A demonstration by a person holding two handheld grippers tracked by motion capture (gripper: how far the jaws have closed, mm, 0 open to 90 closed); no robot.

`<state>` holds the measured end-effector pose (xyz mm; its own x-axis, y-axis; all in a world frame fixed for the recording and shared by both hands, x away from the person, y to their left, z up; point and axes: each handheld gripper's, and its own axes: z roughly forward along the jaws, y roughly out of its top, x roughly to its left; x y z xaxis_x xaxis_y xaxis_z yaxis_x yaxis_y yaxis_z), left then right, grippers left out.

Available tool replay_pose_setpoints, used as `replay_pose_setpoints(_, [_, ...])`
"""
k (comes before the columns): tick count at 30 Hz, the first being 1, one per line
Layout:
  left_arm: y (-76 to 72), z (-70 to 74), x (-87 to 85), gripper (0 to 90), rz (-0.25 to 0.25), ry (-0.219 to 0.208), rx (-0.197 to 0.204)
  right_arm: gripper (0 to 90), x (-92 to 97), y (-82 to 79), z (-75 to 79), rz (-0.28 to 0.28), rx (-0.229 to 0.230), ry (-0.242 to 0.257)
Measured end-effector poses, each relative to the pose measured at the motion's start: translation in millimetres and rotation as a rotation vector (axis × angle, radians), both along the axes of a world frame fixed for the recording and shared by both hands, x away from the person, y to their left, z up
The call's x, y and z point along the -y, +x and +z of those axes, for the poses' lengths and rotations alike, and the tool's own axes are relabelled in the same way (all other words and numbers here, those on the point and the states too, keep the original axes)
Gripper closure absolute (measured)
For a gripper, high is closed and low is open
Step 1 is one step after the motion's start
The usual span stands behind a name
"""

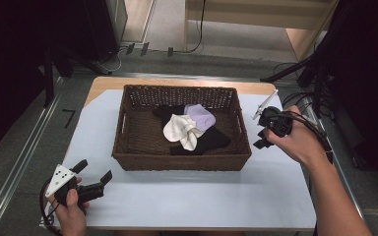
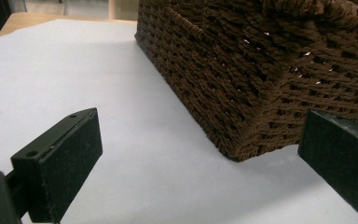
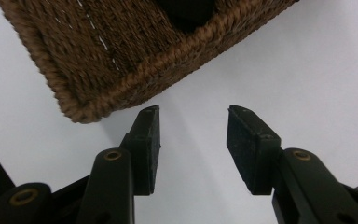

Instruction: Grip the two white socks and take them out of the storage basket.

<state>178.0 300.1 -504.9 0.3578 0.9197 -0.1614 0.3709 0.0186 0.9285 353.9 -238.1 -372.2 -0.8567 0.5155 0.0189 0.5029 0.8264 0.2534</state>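
Leftmost, the left gripper (image 1: 94, 173) rests low on the white sheet (image 1: 187, 196) near the table's front edge, held in the person's left hand (image 1: 69, 206), its grey three-cornered plate on top; its jaws stand wide apart with nothing between them, released; ahead of it and to its right stands the brown woven basket (image 1: 128, 147), and in the left gripper view the basket's near corner (image 2: 242, 149) sits on the sheet between the two black pads, apart from both. Inside the basket, beyond that gripper, lie the socks: a white sock (image 1: 181, 132) on top in the middle, a lilac sock (image 1: 200, 117) touching it on its far right side, and a black sock (image 1: 209, 141) beneath them, reaching toward the basket's right wall. Further right, the right gripper (image 1: 262, 137) is held in the person's right hand (image 1: 298, 142) just outside the basket's right wall, raised off the sheet and pointing down; its jaws stand partly apart and hold nothing; in the right gripper view (image 3: 193, 140) bare white sheet shows between the pads, with the basket's corner (image 3: 81, 109) just beyond the left pad, not touching it.
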Motion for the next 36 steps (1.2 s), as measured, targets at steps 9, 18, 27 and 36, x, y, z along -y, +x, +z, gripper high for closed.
replay_pose_setpoints(9, [0.3,0.1,-0.1,0.5,-0.002,-0.004,-0.006,56.7,-9.6,4.5,17.8,0.008,0.016,0.031])
replay_pose_setpoints(18, [0.1,0.1,-0.2,0.5,-0.001,-0.002,-0.002,57.3,-35.2,10.5,13.8,0.024,0.008,0.057])
replay_pose_setpoints(27, [-0.2,0.1,-0.4,0.5,0.000,-0.005,0.000,56.6,-69.0,18.4,-1.4,0.048,-0.010,0.052])
replay_pose_setpoints(36, [-0.1,0.3,-0.7,0.5,-0.002,-0.006,-0.005,55.3,-102.0,25.1,-17.5,0.067,-0.028,0.036])
